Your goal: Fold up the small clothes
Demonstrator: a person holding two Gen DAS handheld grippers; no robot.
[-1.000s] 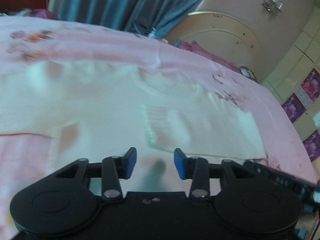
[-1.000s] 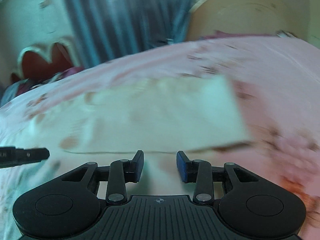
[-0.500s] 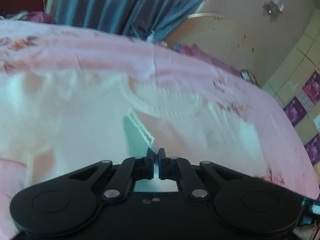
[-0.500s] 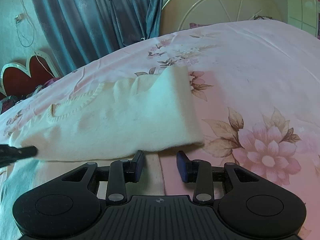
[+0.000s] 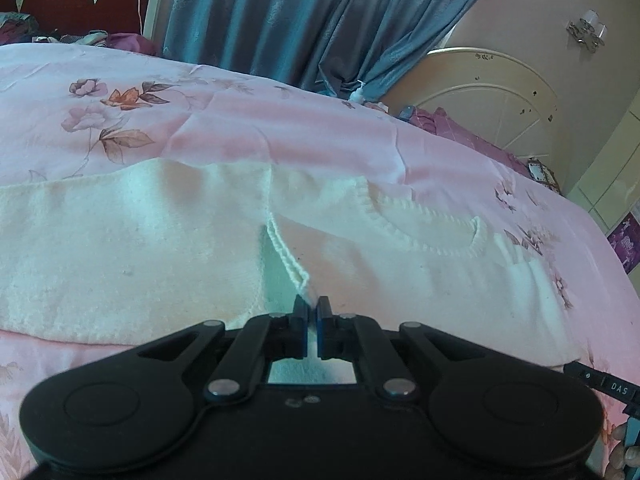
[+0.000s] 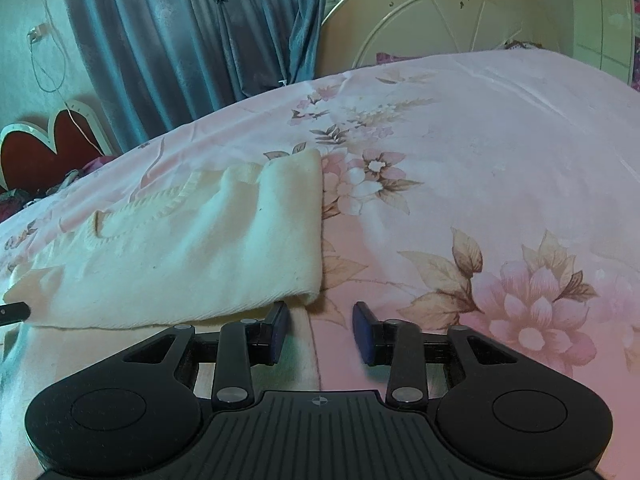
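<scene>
Left gripper (image 5: 312,312): jaws pressed together on the knitted edge of the cream sweater (image 5: 120,248) — a ribbed cuff or hem corner rises out of the pinch in a narrow peak. Judged reason for the hold: a grip on the trim gives a firm line to carry across the body of the garment for the next fold.

Right gripper (image 6: 320,330): jaws spread, nothing between them. It sits low over the pink floral bedsheet (image 6: 500,160), just beside the near corner of the sweater's folded edge (image 6: 312,240). Likely poised to take that corner or to pin it down while the left side travels — judgement only.

Sweater lies flat on the bedsheet, neckline (image 5: 424,224) ribbing facing up, one side already doubled over into a straight fold in the right wrist view. Fold appears partway done.

Containers: none visible in either view; no basket, box or drawer to receive the garment.

Surroundings: blue curtain (image 5: 300,20), red heart-shaped headboard (image 5: 60,0), cream arched footboard (image 6: 440,12).
</scene>
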